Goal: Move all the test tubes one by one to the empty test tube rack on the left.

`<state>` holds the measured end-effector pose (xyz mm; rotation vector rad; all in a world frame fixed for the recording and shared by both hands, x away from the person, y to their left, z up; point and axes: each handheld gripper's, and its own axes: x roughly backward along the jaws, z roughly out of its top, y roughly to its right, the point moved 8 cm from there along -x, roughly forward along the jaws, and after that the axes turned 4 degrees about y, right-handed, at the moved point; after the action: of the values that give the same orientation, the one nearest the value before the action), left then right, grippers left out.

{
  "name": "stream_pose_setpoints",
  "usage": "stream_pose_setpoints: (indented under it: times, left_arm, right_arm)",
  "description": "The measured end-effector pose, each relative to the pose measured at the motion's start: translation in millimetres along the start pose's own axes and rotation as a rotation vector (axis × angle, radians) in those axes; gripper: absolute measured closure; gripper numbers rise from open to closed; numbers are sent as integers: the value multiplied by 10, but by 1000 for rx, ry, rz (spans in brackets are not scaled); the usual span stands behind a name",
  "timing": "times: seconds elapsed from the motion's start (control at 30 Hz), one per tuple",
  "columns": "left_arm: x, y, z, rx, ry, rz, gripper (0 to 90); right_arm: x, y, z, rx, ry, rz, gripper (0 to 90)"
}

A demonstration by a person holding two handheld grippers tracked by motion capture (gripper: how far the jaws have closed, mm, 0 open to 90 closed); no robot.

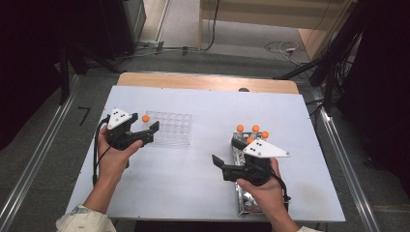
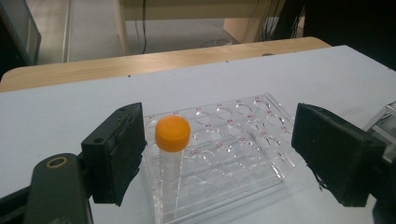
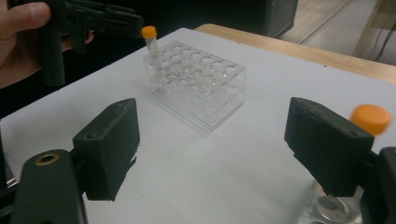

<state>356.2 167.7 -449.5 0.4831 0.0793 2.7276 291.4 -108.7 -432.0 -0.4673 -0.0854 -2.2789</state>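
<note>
High view: both grippers, left (image 1: 148, 132) and right (image 1: 226, 152), hang spread, the tube (image 1: 145, 119) at the rack's (image 1: 169, 128) 9 o'clock corner apparently just released.

Even overhead light, bright tabletop (image 1: 203, 174), dark surroundings; soft shadows; orange cap (image 3: 371, 119) blurred at right edge.

— Where does the rack (image 1: 168, 128) sit?
— On the tabletop (image 1: 203, 111), left of middle, one tube (image 2: 171, 154) in its near left corner.
— And on the right?
— A second rack (image 1: 244, 193) at the near edge, holding more tubes (image 1: 252, 134).
</note>
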Motion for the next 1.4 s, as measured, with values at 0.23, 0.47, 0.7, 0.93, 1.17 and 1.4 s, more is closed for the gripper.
stream_pose_setpoints:
  times: [0.23,0.47,0.7,0.93,1.17,1.4]
  left_arm:
    - [-12,57,-4,-7,-6,-10,189]
    - [-12,82,-1,12,-6,-31,182]
    - [-8,79,4,11,-3,-30,182]
    - [-13,84,4,12,-3,-30,182]
    - [-18,91,1,10,-5,-34,182]
    - [-32,88,-23,15,-15,-37,182]
  right_arm:
    - [174,228,-80,-19,7,-67,171]
    - [300,445,-170,-31,6,-124,171]
    - [442,692,-235,-55,12,-190,182]
    - [483,949,-342,-67,7,-252,203]
    - [393,1176,-481,-84,-14,-302,226]
    - [257,1301,-561,-78,-23,-314,331]
